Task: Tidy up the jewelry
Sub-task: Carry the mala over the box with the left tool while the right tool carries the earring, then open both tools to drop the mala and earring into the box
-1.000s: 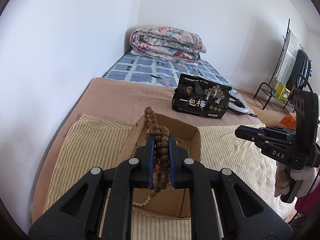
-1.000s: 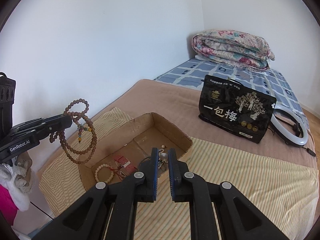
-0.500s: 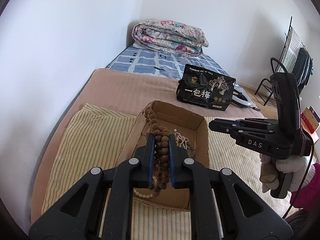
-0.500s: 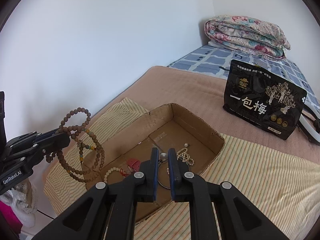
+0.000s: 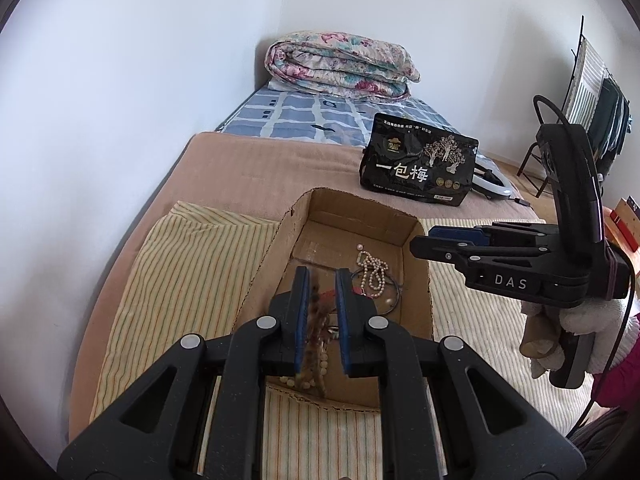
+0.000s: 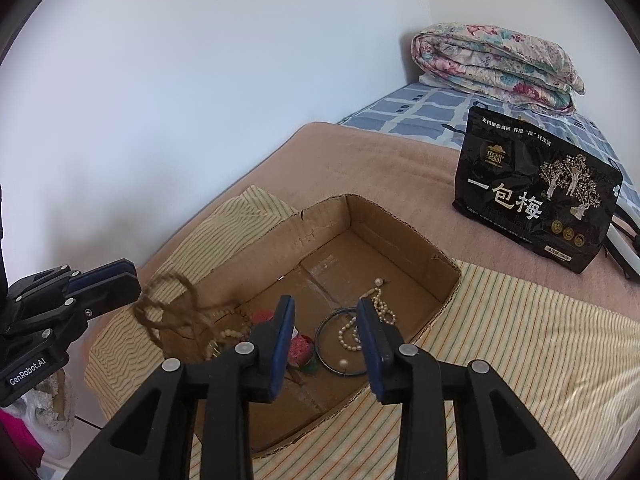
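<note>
Black pouch (image 6: 536, 196) reads "一包梅"; grippers apparently marked "DAS" (image 5: 510, 281) and "GenRobot.AI" (image 6: 28, 374).

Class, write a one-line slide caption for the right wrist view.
Right gripper, jaws opening and empty, over an open brown cardboard box holding a white pearl strand.

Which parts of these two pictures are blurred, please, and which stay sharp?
Left wrist view: the brown beads between the left gripper's fingers smear; the pearls and black bag stay sharp. Right wrist view: the same beads streak over the box; the ring is crisp.
</note>
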`<move>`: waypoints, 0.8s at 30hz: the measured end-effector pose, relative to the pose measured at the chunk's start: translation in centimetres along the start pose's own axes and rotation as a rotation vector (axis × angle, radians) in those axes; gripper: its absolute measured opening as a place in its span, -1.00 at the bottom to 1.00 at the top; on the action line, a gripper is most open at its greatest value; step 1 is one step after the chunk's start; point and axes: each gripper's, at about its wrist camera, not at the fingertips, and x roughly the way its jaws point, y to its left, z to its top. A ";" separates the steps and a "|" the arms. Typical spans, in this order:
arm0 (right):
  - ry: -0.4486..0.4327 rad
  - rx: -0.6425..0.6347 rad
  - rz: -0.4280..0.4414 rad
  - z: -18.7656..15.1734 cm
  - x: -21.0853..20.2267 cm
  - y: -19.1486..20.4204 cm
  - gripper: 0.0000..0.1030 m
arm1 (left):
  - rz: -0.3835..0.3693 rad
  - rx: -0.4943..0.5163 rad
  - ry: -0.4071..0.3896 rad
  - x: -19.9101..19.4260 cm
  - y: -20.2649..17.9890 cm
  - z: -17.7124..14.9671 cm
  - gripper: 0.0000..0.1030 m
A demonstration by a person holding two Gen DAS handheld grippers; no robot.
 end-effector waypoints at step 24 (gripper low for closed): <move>-0.127 -0.044 -0.104 -0.3 -7.3 1.8 -0.07 | 0.015 0.044 -0.082 -5.8 -2.8 0.2 -0.78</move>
